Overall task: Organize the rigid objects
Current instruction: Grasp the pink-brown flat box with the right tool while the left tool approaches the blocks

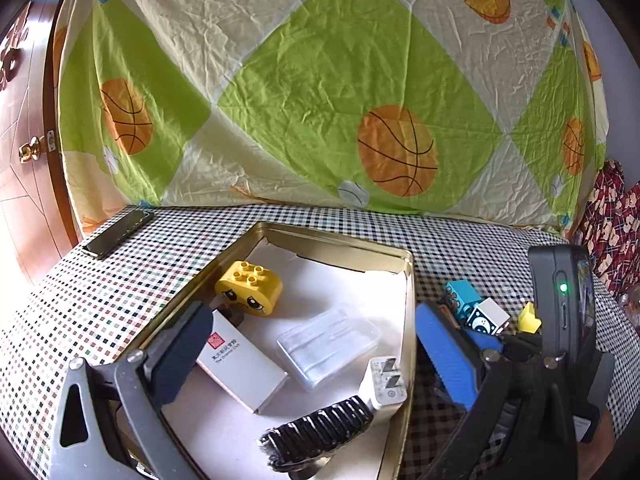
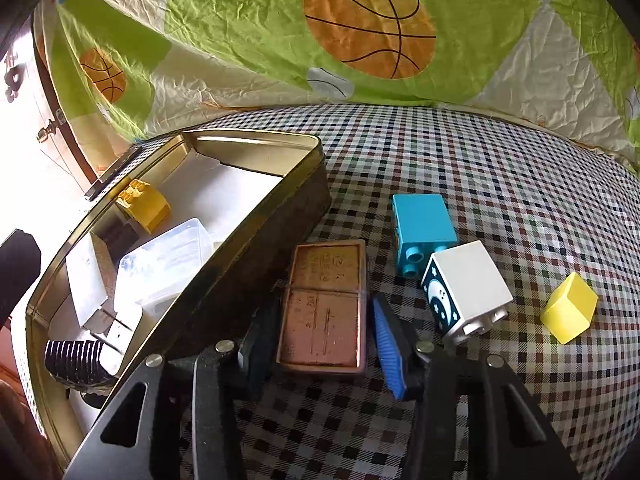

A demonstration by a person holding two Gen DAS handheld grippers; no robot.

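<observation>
Nearest, in the right wrist view: right gripper (image 2: pixel 320 308), pointed steeply down at the checked cloth (image 2: pixel 460 168), jaws part-way open and straddling a flat brown case (image 2: pixel 324 280). Dark pad at or against the case's left edge, blue pad (image 2: pixel 390 344) just beside the right edge with a sliver of gap. Bracketed, then, but probably not yet pinched. Long axis of the case in line with the fingers, running straight away from the camera, short sides facing the pads: a good fit for closing across the width. Flat on the cloth, just beside the outer wall of the gold tin (image 2: pixel 256 216), to the left.

A little farther, to the right: blue block (image 2: pixel 424 224) and white moon block (image 2: pixel 468 288) touching each other, yellow piece (image 2: pixel 570 308) apart from both. All nearer this hand than the other.

From the left wrist view: left gripper (image 1: pixel 314 320) wide open, empty, hovering over the tin. Inside, near to far: black ribbed piece (image 1: pixel 320 432), white plug (image 1: pixel 384 380), white box (image 1: pixel 240 368), clear box (image 1: pixel 328 344), yellow face block (image 1: pixel 250 288). Likely next: close, lift clear of the wall, carry left over the rim.
</observation>
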